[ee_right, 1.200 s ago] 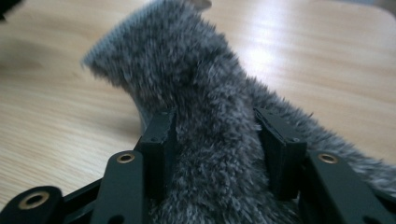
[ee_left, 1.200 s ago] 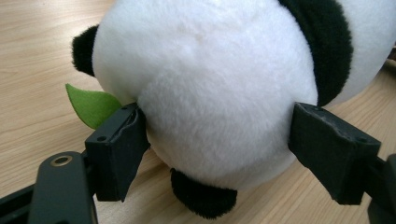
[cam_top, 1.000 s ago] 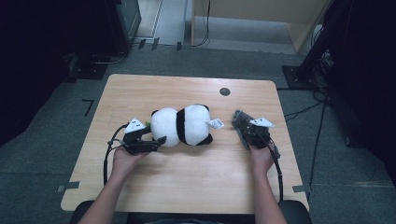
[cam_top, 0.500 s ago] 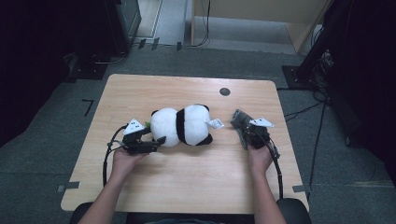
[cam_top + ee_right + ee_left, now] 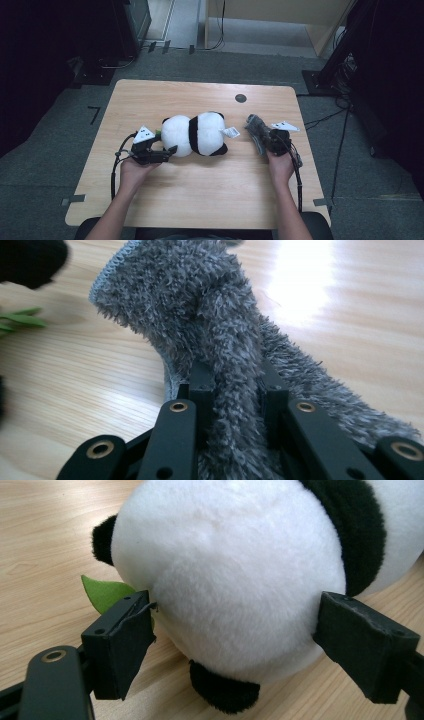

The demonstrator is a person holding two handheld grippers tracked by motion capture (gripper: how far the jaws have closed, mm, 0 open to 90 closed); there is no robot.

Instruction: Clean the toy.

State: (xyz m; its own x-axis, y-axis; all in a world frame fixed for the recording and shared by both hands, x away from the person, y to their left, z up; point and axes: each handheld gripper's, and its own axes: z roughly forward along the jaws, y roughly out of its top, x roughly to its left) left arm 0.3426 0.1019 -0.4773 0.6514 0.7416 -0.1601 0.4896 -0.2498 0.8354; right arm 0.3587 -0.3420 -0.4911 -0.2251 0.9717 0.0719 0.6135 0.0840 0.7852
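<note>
A black-and-white plush panda lies on its side in the middle of the wooden table. My left gripper comes at it from the left. Its jaws have just been opening and now stand open around the panda's round white end, with the pads at the fur but not denting it. A green felt leaf pokes out behind the left pad. To the panda's right, my right gripper has just been closing and is shut on a grey fluffy cloth, pinched between the jaws.
A white label sticks out of the panda toward the grey cloth. A black round cap sits in the tabletop at the back. Bare wood lies in front of both hands. Cables trail from each gripper toward the person.
</note>
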